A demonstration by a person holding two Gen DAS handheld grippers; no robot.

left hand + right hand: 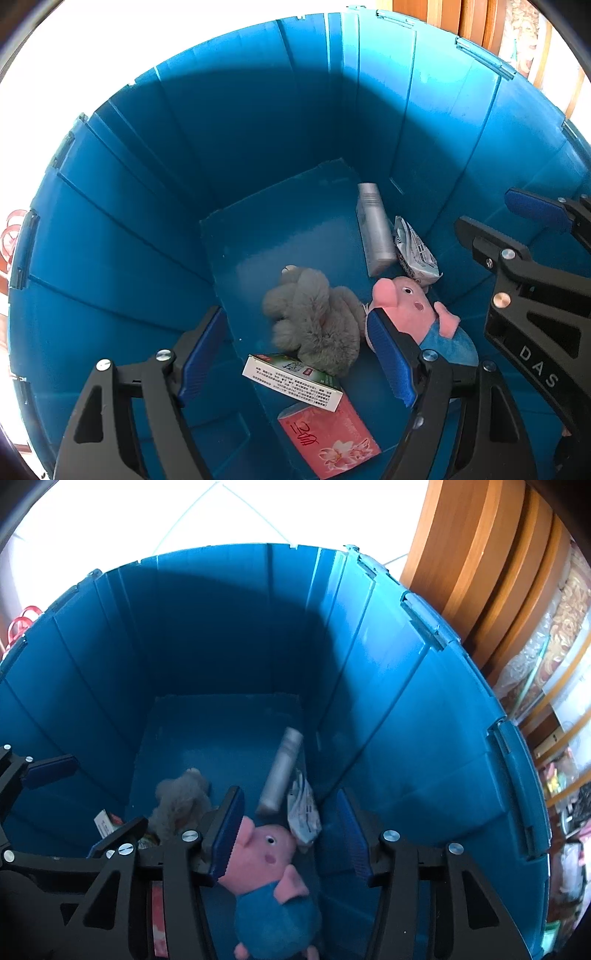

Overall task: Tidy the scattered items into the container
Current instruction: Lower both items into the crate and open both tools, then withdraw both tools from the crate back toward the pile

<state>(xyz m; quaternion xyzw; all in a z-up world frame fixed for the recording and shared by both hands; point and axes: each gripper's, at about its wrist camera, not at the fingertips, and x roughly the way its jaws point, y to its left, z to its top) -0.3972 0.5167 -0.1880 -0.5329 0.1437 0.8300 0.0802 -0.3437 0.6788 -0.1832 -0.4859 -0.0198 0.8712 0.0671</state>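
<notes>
Here, both tongs hang inside the blue bin [110, 221]. Left tongs [295, 354] gape wide, holding nothing, above the white box [291, 380] and red pack [328, 439]. Grey plush [314, 321] lies mid-floor, pig plush [417, 314] just right of it, silver bottle [373, 229] and wrapper [415, 251] by the right wall. Right tongs [291, 834] also wide open, empty, over the pig.

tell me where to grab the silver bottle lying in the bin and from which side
Grip the silver bottle across the middle of its body, coming straight down from above. It lies flat on the floor of the blue bin, its long round sides offering the narrowest span. The crumpled white packet crowds one side, so stay toward the cap end.
</notes>
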